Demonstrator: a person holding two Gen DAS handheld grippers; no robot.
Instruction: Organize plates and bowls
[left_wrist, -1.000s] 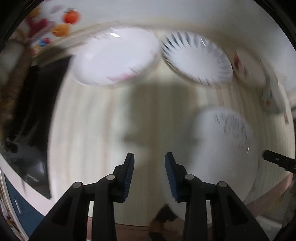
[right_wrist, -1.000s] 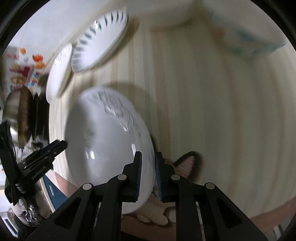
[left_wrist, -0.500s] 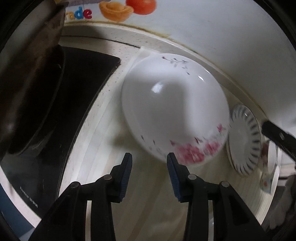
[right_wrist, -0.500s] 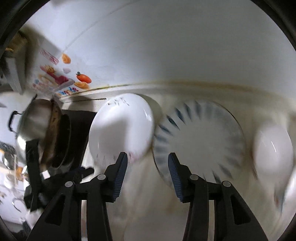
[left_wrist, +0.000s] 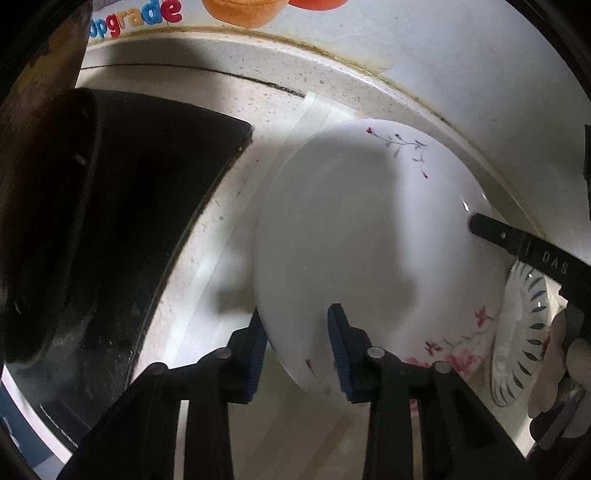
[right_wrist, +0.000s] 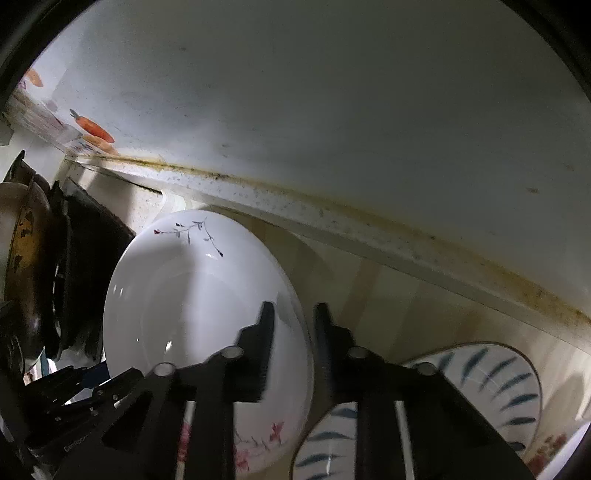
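A large white plate with pink flowers (left_wrist: 369, 236) lies on the counter near the back wall; it also shows in the right wrist view (right_wrist: 192, 295). My left gripper (left_wrist: 295, 350) is open, its jaws straddling the plate's near-left rim. My right gripper (right_wrist: 293, 339) is open, its jaws straddling the plate's right rim; one of its fingers (left_wrist: 517, 243) shows in the left wrist view over the plate's right side. A blue-striped white plate (right_wrist: 491, 384) lies to the right, also seen in the left wrist view (left_wrist: 521, 332).
A black stove top (left_wrist: 122, 206) with a dark pan (right_wrist: 22, 266) stands left of the plates. The white back wall (right_wrist: 332, 92) runs close behind. A small flowered dish (right_wrist: 546, 446) sits at the far right.
Both grippers have moved in on the flowered plate. The left jaws now straddle its near rim; the right gripper has swung left from between the two plates onto its right rim.
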